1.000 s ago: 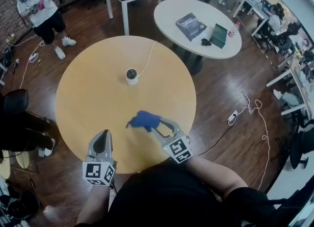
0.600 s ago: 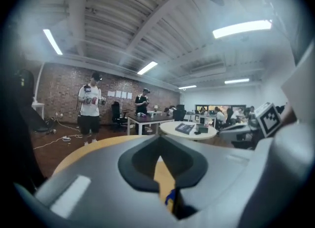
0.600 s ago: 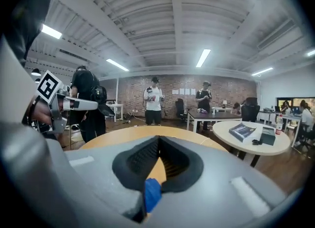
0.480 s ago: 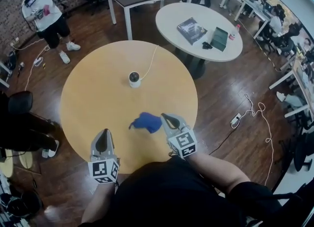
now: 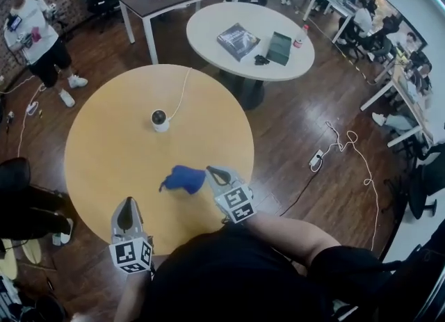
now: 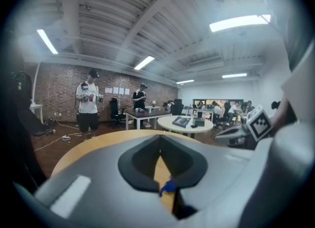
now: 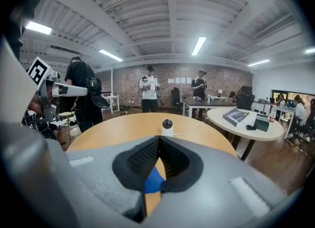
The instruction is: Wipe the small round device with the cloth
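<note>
On the round wooden table (image 5: 104, 154), in the head view, the left gripper (image 5: 126, 204) sits over the 7 o'clock edge, its jaws pressed together on nothing. At 4 o'clock the right gripper (image 5: 209, 171) pinches the blue cloth (image 5: 182, 178), which trails from its tips toward 9 o'clock. The small round device (image 5: 160, 119) stands at 12 o'clock from the table's centre, well apart from the cloth.

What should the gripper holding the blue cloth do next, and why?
Probably carry the cloth forward to the small round device: the right gripper is shut on the cloth, and the device stands farther across the table, apart from it.
</note>
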Demonstrator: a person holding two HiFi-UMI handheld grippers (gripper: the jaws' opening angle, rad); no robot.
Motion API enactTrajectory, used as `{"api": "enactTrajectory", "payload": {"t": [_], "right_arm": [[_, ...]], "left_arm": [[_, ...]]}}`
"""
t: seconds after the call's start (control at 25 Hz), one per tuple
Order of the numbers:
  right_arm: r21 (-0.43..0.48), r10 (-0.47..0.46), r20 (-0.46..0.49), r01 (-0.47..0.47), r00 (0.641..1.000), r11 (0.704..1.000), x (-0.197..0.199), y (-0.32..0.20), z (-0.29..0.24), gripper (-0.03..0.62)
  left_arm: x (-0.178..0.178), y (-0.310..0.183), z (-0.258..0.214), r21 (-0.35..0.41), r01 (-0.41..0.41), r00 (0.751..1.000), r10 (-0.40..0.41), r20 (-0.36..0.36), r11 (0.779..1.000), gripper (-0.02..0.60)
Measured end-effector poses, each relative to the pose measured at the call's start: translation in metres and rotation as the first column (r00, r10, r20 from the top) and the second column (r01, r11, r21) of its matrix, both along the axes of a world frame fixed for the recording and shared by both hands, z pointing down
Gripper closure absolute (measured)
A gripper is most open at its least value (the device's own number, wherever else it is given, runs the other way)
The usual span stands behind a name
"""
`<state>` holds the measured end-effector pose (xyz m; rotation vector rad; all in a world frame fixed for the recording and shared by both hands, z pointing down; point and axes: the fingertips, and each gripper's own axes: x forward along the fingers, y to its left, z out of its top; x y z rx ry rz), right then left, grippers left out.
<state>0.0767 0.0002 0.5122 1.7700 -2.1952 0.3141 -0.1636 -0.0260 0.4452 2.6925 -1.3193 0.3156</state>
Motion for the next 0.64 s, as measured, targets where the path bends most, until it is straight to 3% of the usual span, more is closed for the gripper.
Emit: {"api": "enactTrajectory", "payload": {"t": [0.32, 0.64], "right_arm": [[-0.007, 0.022, 0.014, -0.022, 1.000, 1.000, 0.006, 0.004, 0.004, 0.592], [-0.028, 0.027, 0.017, -0.026, 0.999, 0.999, 0.010, 0.005, 0.015, 0.592]], "left_arm": [[0.014, 0.005, 0.003, -0.014, -0.048, 0.999, 0.048, 0.008, 0.999, 0.575], [0.008, 0.005, 0.010, -0.035, -0.030, 0.999, 0.031, 0.016, 0.999, 0.575]]}}
